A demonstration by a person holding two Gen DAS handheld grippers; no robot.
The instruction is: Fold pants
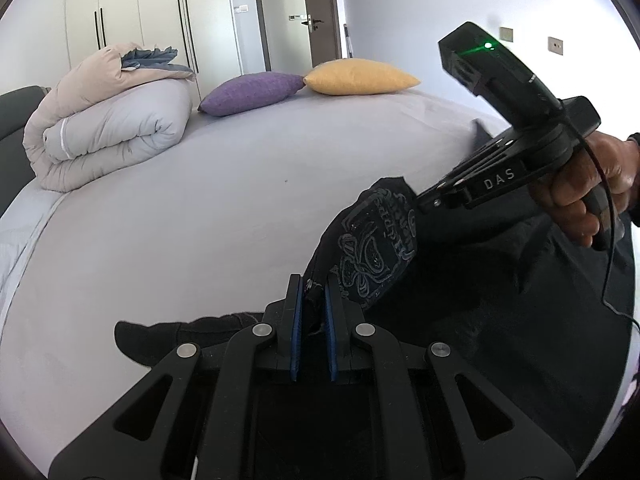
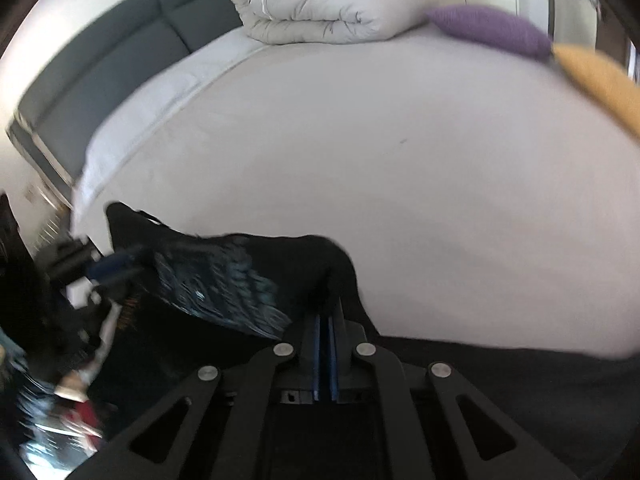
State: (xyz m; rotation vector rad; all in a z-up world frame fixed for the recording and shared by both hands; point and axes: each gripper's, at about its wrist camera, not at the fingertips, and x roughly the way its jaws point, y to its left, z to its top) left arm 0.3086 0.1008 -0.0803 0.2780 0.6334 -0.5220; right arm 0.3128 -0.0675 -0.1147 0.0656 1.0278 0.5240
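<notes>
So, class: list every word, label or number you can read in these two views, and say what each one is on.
"DAS": white letters on the black right gripper.
Ornate print on the black pants: lettering shows, but too stylised and creased to read.
Right wrist view: blurred, nothing readable.

Right gripper (image 2: 325, 320) at 6 o'clock, blue-padded fingers (image 2: 317, 344) drawn nearly together, pinching a raised edge of the black pants (image 2: 248, 276). Cloth peaks just above the fingertips. Printed pale design on the fabric toward 8 o'clock, blurred. Left gripper (image 2: 116, 270) at 9 o'clock, blurred, its tips at the pants' far edge; grip not clear. Pants lie on the bed (image 2: 400, 160), pale sheet filling the centre. Folded duvet (image 2: 320, 12) at 12 o'clock. Purple cushion (image 2: 492, 28) at 1 o'clock, touching the yellow cushion (image 2: 600, 80) at 2 o'clock. Grey headboard (image 2: 120, 40) at 10 o'clock.
</notes>
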